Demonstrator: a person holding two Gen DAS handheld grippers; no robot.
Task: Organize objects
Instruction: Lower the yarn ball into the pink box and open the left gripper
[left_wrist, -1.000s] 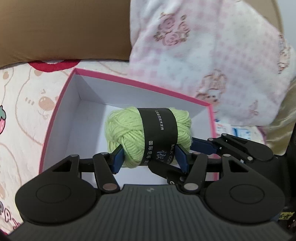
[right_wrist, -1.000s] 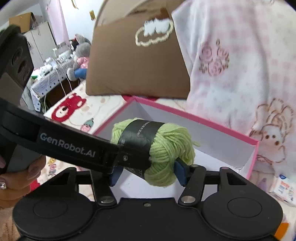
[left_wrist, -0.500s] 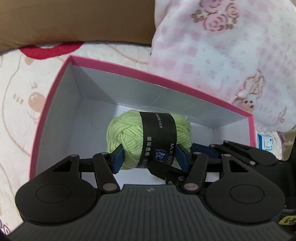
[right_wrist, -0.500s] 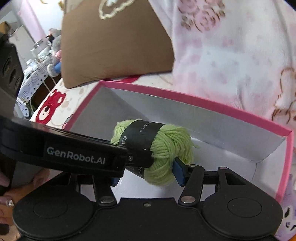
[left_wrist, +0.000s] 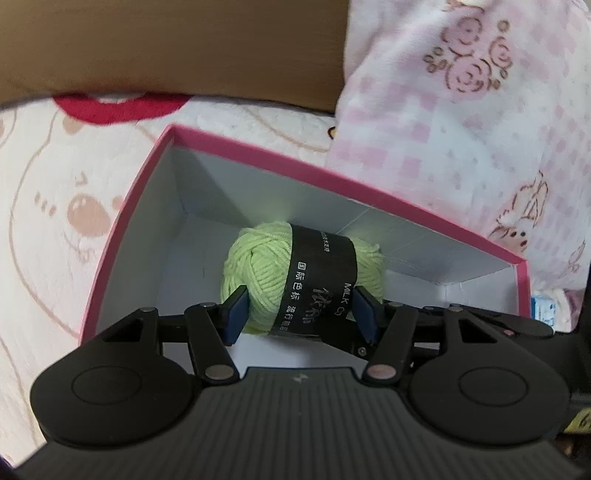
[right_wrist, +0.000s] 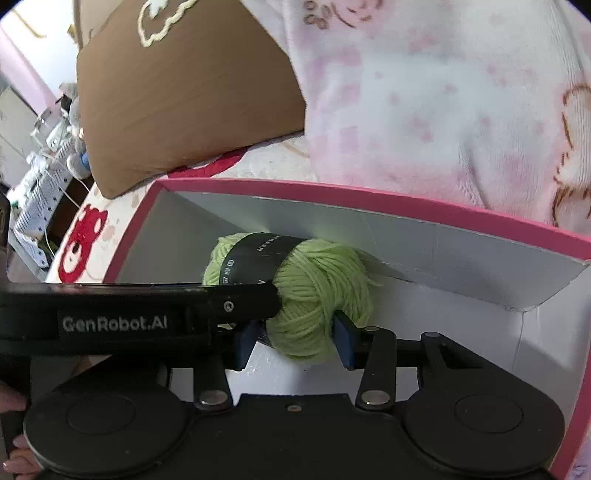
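Yarn ball (left_wrist: 303, 282), pale green with a black paper band, sits low inside the pink-rimmed box (left_wrist: 258, 151) on the bed, delivery nearly complete; only release and withdrawal appear left. Left claw (left_wrist: 301, 312) clamps it at mid-width. Right claw (right_wrist: 293, 341), jaws just narrowed, pinches the skein's free end from alongside.

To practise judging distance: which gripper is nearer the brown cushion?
Left. The left gripper clamps the yarn at its cushion end; the right gripper, jaws just closing on the yarn, holds the far end.
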